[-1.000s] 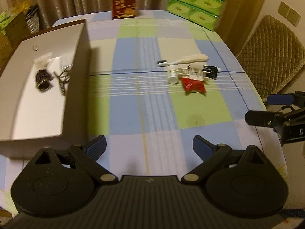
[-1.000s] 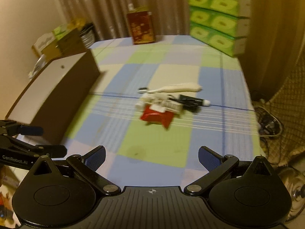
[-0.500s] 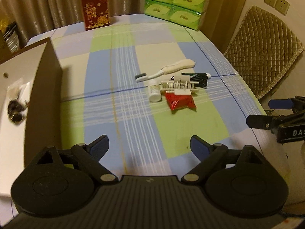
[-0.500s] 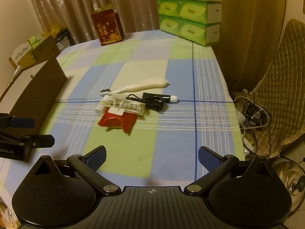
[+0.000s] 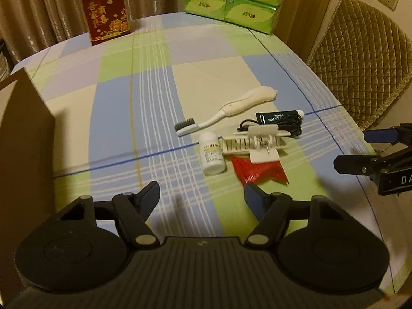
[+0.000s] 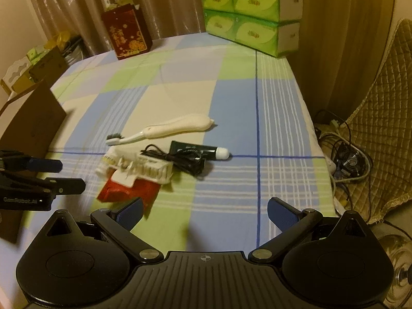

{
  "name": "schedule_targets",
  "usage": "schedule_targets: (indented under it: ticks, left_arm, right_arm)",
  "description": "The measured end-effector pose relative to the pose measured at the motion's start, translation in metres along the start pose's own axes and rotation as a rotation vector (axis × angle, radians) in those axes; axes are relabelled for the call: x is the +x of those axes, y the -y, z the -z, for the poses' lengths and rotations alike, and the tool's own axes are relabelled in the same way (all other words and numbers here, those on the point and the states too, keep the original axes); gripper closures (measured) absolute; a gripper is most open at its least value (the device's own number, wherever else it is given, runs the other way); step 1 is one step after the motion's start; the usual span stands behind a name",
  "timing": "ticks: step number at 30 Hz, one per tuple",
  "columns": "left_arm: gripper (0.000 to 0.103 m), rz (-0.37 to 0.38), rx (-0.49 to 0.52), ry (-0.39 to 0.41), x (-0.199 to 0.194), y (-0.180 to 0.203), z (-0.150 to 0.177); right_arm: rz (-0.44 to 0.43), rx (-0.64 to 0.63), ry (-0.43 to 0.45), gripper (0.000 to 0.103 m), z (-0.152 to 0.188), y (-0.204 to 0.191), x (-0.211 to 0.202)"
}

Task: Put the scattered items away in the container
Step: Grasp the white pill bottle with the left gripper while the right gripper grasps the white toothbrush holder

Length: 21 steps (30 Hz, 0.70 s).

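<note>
Checked tablecloth (image 5: 154, 97) under me. Toothbrush (image 5: 226, 110), pill bottle (image 5: 211, 154), red packet (image 5: 260, 173) clustered near right edge; box (image 5: 23, 139) at left edge. My left gripper (image 5: 201, 198) closing, empty; right gripper (image 6: 204, 213) open, empty.

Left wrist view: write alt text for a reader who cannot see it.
The left gripper, its fingers closing on nothing, hangs over a checked tablecloth just short of a small pile: toothbrush, white pill bottle, white clip, red packet, black tube. The right gripper enters at the right edge.
</note>
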<state>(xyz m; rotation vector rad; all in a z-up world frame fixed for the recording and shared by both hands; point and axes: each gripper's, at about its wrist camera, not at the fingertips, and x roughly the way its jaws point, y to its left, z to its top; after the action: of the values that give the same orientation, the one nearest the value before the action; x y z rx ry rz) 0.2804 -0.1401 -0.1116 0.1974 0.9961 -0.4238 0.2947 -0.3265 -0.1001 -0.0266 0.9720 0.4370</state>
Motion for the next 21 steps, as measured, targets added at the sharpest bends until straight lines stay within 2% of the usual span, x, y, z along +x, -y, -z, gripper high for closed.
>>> schedule_targets:
  ticks: [4,7,11,18,20,21]
  left_arm:
    - [0.052,0.021,0.005,-0.014,0.016,-0.002,-0.01]
    - [0.056,0.033,0.011,-0.018,0.026,-0.001,-0.017]
    - [0.072,0.06,0.009,-0.027,0.037,-0.005,-0.025]
    - [0.073,0.075,0.018,-0.052,0.054,-0.007,-0.032]
    - [0.08,0.079,0.012,-0.062,0.059,-0.009,-0.031]
    - [0.081,0.082,0.006,-0.066,0.06,-0.01,-0.031]
  right_arm:
    - [0.003,0.004,-0.008,0.003,-0.008,0.005,0.009]
    - [0.002,0.01,-0.009,0.003,-0.012,0.009,0.013]
    - [-0.002,0.009,-0.015,0.003,-0.014,0.011,0.016]
    - [-0.013,0.003,-0.016,0.003,-0.018,0.01,0.02]
    - [-0.021,-0.009,-0.013,0.003,-0.019,0.009,0.02]
    - [-0.024,-0.017,-0.011,0.003,-0.019,0.007,0.021]
